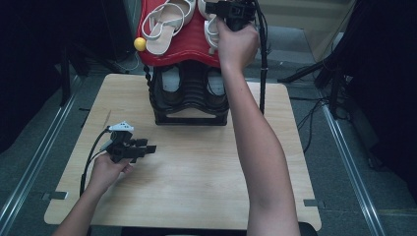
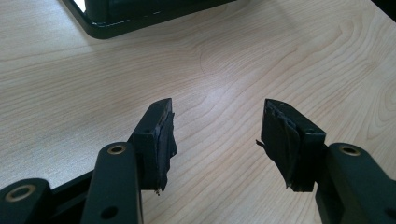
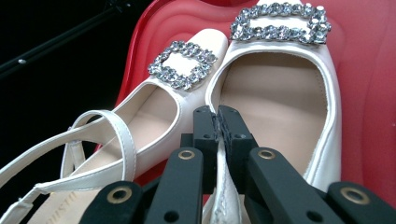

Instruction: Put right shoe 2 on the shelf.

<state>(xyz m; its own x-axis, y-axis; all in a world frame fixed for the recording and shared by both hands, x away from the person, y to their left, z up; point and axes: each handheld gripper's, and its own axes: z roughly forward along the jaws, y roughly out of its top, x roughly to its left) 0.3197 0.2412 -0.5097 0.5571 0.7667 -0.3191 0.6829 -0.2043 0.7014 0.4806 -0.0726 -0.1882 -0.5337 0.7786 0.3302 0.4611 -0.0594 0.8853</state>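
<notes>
A pair of white slingback shoes with rhinestone buckles lies on the red top shelf (image 3: 369,93) of a shoe rack. My right gripper (image 3: 218,116) is shut on the side rim of the right-hand shoe (image 3: 280,98); the other shoe (image 3: 154,116) lies just beside it. From above, the right gripper (image 1: 212,9) is at the shelf's far right, and the hand hides most of that shoe (image 1: 211,32). The other shoe (image 1: 164,24) lies to its left. My left gripper (image 1: 147,146) rests low over the table (image 1: 196,172), open (image 2: 217,135), with nothing between its jaws.
The black rack (image 1: 189,115) stands at the table's far middle, with dark shoes (image 1: 170,81) on a lower tier. A yellow ball (image 1: 140,44) hangs at the red shelf's left edge. The rack's base (image 2: 140,21) is ahead of the left gripper. Cables and stands surround the table.
</notes>
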